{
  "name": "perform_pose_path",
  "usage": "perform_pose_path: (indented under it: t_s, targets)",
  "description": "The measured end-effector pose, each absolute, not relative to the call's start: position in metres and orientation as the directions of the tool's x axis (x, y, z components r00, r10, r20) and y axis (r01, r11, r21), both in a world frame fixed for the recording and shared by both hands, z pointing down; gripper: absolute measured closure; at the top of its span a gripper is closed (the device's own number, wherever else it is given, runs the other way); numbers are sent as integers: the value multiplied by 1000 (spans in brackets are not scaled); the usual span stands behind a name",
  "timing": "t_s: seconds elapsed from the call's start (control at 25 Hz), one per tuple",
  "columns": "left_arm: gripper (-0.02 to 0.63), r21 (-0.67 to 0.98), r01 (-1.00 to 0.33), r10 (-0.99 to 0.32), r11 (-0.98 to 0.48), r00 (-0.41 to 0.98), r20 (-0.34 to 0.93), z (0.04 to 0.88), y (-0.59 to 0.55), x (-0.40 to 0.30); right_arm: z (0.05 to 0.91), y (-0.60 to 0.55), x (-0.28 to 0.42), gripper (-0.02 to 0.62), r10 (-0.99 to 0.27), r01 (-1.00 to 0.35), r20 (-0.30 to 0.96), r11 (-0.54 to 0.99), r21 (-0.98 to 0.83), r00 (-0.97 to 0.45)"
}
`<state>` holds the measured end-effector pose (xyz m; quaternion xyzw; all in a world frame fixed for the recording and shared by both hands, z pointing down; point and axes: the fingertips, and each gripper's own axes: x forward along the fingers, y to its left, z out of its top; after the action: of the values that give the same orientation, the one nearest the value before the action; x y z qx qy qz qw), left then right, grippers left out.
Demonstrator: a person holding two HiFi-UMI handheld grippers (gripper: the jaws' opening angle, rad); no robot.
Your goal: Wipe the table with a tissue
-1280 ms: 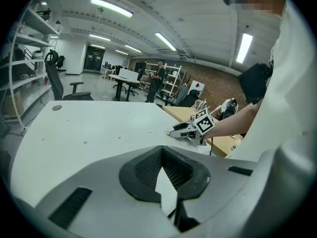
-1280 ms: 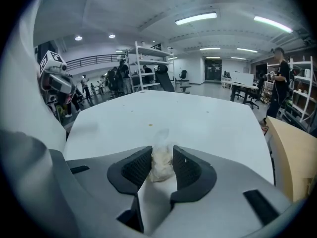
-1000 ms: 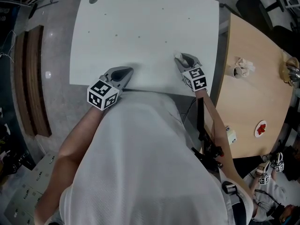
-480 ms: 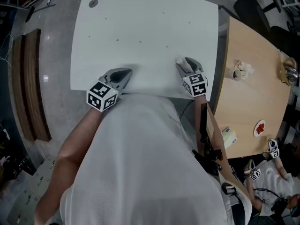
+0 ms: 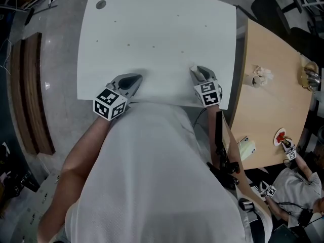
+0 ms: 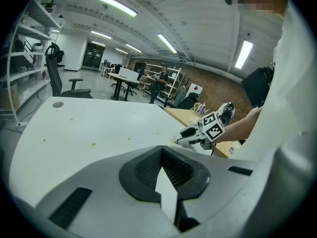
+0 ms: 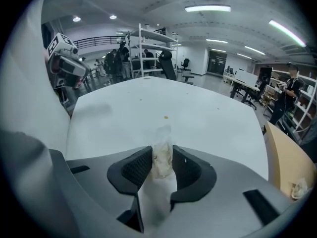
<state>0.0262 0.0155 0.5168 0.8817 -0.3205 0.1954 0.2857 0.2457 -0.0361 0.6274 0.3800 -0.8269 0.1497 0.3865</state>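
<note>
A white table (image 5: 152, 29) fills the middle of the head view, with a few small brown specks (image 5: 153, 47) on it. My right gripper (image 5: 198, 71) points down at the table's near right part. A crumpled white tissue (image 7: 162, 152) sits between its pads, which press on it as the jaws are closing. The tissue's tip (image 5: 193, 68) pokes out past the fingertips, just over the tabletop. My left gripper (image 5: 135, 77) rests at the near left edge, shut and with nothing in it (image 6: 161, 155).
A wooden table (image 5: 268, 115) adjoins on the right, carrying a cup with crumpled paper (image 5: 260, 76) and a small plate (image 5: 280, 135). A grey disc (image 5: 100, 4) marks the white table's far left corner. Another person (image 5: 298, 186) sits at bottom right. Bare floor lies to the left.
The right gripper has tipped a little more steeply towards the table and stayed in place with the tissue. The left gripper has barely shifted.
</note>
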Motion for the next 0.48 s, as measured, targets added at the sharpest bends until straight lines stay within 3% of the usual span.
perform_pose_path:
  t_s: [0.48]
  targets:
    - [600,397,-645,-421,-653,744,518,520,9,26,627,55,144,463,-301,-516,736,853,-77,-606]
